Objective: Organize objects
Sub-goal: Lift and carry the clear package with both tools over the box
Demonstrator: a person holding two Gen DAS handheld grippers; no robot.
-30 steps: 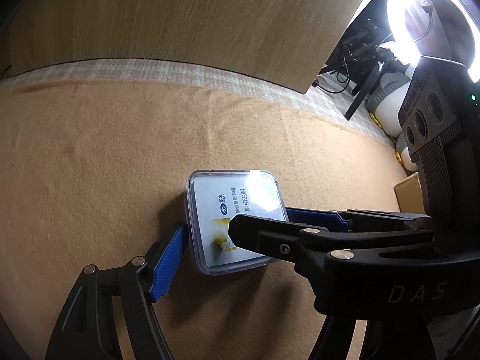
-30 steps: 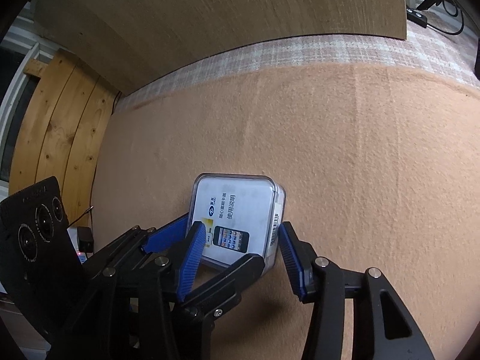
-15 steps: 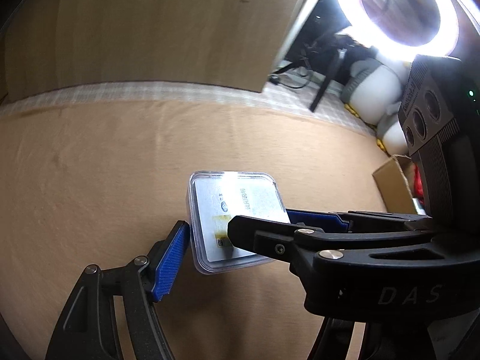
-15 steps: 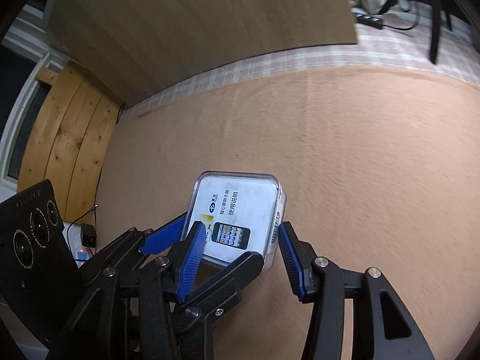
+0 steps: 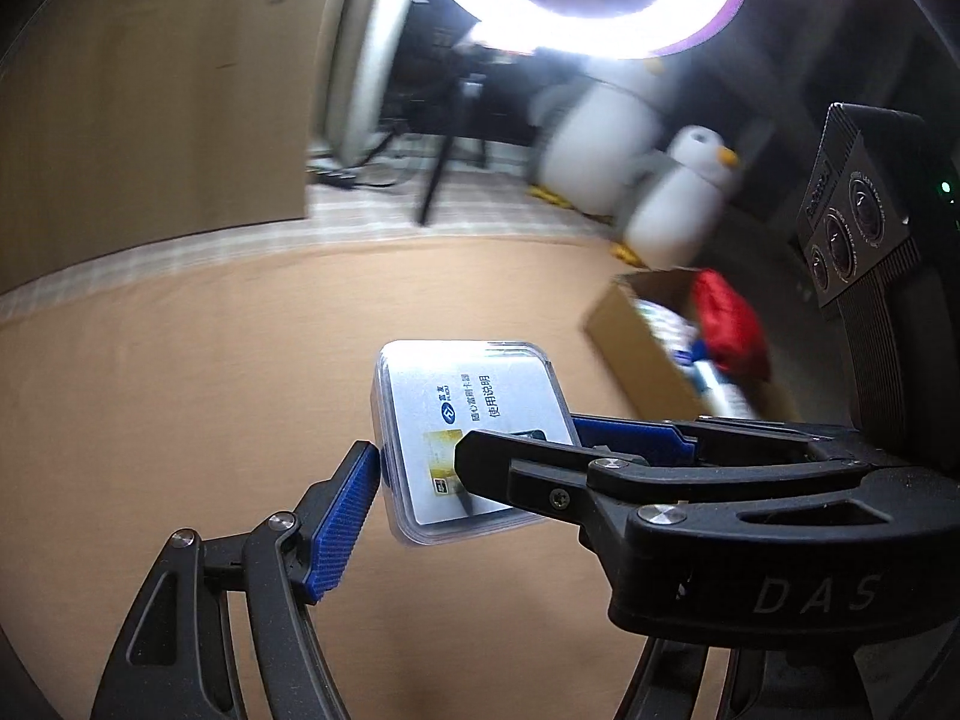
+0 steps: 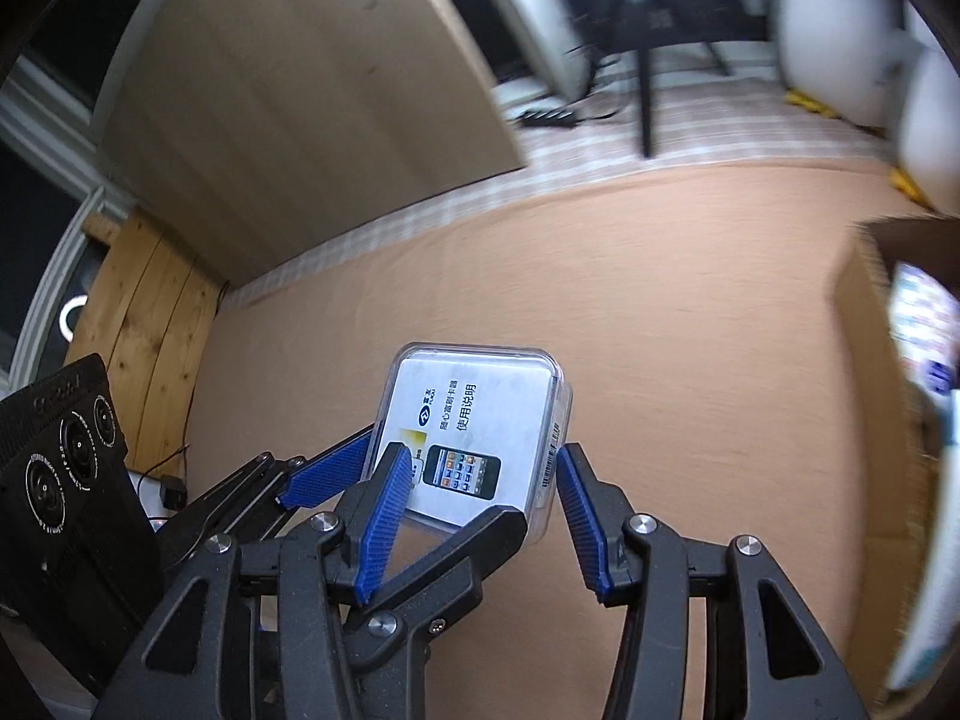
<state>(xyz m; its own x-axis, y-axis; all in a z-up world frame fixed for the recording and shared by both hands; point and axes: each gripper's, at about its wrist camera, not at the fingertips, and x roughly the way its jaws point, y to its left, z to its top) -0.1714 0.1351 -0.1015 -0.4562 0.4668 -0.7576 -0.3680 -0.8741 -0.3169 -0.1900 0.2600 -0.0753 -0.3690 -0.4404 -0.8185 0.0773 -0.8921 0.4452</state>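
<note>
Left wrist view shows the clear plastic case lifted above the tan surface, clamped by both the left gripper and the right gripper. Both should travel together, level, toward the cardboard box at the right edge.

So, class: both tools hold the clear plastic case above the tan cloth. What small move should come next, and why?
Probably carry the clear plastic case on toward the open cardboard box. The left tool and the right tool each pinch it clear of the tan cloth, and the box already holds other items.
</note>
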